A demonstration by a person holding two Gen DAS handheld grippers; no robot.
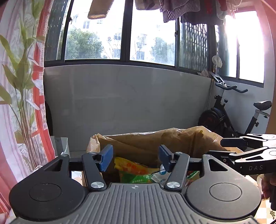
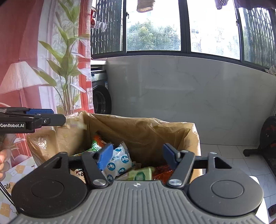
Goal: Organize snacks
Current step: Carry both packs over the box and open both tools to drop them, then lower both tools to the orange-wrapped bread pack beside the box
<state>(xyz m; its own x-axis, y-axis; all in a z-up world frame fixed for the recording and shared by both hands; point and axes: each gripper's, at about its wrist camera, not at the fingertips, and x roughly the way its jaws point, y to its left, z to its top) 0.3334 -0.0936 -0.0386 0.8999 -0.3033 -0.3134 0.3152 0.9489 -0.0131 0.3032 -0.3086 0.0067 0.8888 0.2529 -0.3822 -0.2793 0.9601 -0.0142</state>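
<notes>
The room is a glazed balcony: dark-framed windows [image 1: 120,34] run across the upper part of both views, with trees and apartment blocks outside, and laundry [image 1: 189,12] hangs along the top edge. Below the glass stands a pale grey marble-look wall [image 2: 189,96]. In the right wrist view a washing machine [image 2: 100,98] sits at centre left, beside a red and white curtain [image 2: 22,51] printed with a lamp and green leaves. An exercise bike [image 1: 227,112] stands at the right of the left wrist view, on a pale tiled floor [image 2: 224,155]. At the lower left of the right wrist view a strip of desk [image 2: 15,172] shows a cream checked cloth with small flowers.

A box lined with a brownish plastic bag [image 2: 141,131] fills the lower middle of both views. The snacks lie inside it: a white packet with blue round marks [image 2: 119,162], a green packet [image 2: 141,174], an orange-red packet [image 2: 162,172] at its right, and a green and orange one [image 2: 97,143] further back. The left wrist view shows a yellow and green packet [image 1: 134,170] in the same bag.

The left gripper [image 1: 135,157] hangs above the bag with its blue pads apart and nothing between them. The right gripper [image 2: 138,156] is likewise spread, empty, above the packets. Each gripper shows at the edge of the other's view, and part of a hand [image 2: 2,160] appears at the far left.
</notes>
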